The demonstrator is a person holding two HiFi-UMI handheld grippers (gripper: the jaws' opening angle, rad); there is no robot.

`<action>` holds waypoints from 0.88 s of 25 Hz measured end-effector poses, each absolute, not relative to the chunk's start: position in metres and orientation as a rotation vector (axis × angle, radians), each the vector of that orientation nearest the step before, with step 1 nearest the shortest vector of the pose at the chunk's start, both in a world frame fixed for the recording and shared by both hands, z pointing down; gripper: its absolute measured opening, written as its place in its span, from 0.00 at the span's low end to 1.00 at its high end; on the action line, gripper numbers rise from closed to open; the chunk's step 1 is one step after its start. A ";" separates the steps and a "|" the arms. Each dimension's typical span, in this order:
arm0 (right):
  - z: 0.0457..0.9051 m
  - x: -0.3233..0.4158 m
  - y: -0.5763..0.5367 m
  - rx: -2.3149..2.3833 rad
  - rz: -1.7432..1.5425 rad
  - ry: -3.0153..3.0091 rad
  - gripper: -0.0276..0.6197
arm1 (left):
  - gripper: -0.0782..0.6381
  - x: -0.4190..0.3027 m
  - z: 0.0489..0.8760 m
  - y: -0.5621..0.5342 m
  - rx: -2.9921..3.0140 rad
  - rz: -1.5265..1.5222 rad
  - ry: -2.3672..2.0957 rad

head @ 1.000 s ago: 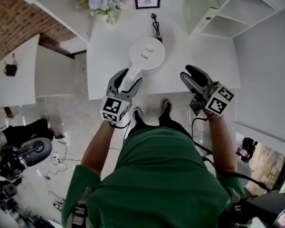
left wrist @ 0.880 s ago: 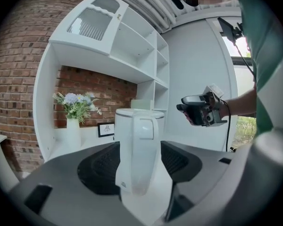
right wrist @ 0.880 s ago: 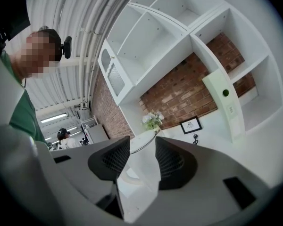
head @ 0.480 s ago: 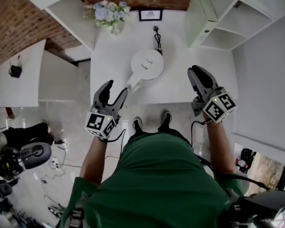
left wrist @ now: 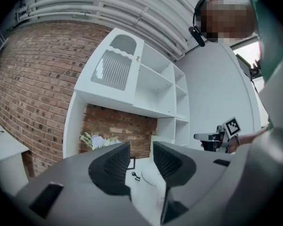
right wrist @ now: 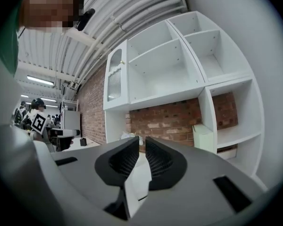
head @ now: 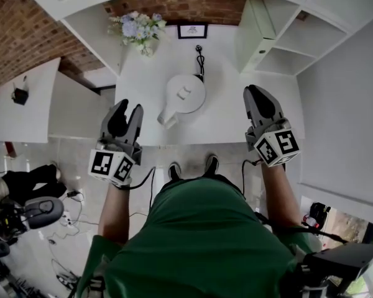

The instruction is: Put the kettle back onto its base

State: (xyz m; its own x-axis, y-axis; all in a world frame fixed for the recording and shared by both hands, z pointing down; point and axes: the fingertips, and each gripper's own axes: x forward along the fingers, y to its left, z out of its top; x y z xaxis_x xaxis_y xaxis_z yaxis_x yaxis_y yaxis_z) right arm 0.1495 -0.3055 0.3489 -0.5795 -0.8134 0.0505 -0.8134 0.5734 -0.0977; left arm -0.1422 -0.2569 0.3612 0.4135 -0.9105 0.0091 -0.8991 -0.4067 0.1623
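Kettle (head: 185, 94) stands mid tabletop (head: 230, 120), handle toward near-left. Left tool (head: 127, 112) apart from it on left, jaws half apart, closing, empty. Right tool (head: 256, 94) apart on right, jaws nearly together, closing, empty. Second ago left tool was at handle; now drawn away.

Flowers (head: 138, 27): sitting upper centre-left, against brick wall (head: 174, 2).
Framed picture (head: 193, 31): standing just right of the flowers.
Shelving (head: 286, 39): standing upper right.

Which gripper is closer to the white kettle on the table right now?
Left. The left gripper sits just off the handle side of the kettle; the right gripper is farther off on the opposite side. Both sets of jaws are closing, empty.
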 end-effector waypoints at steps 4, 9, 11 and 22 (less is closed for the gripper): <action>0.339 0.157 -0.307 1.514 0.066 -2.754 0.13 | 0.24 -0.140 0.353 -0.258 2.490 -0.140 -1.649; 0.330 0.161 -0.305 1.552 -0.015 -2.741 0.13 | 0.22 -0.145 0.347 -0.262 2.448 -0.140 -1.714; 0.325 0.161 -0.306 1.557 -0.042 -2.737 0.13 | 0.22 -0.150 0.341 -0.264 2.442 -0.142 -1.747; 0.309 0.165 -0.318 1.566 -0.105 -2.738 0.13 | 0.22 -0.161 0.330 -0.266 2.416 -0.189 -1.825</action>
State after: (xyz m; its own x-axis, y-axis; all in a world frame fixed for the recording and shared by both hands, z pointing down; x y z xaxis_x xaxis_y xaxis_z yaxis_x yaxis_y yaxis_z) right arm 0.1646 -0.3180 0.3088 -0.5074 -0.8605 -0.0454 -0.8614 0.5053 0.0507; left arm -0.1615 -0.2661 0.3305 0.2702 -0.9622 -0.0342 -0.9487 -0.2722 0.1608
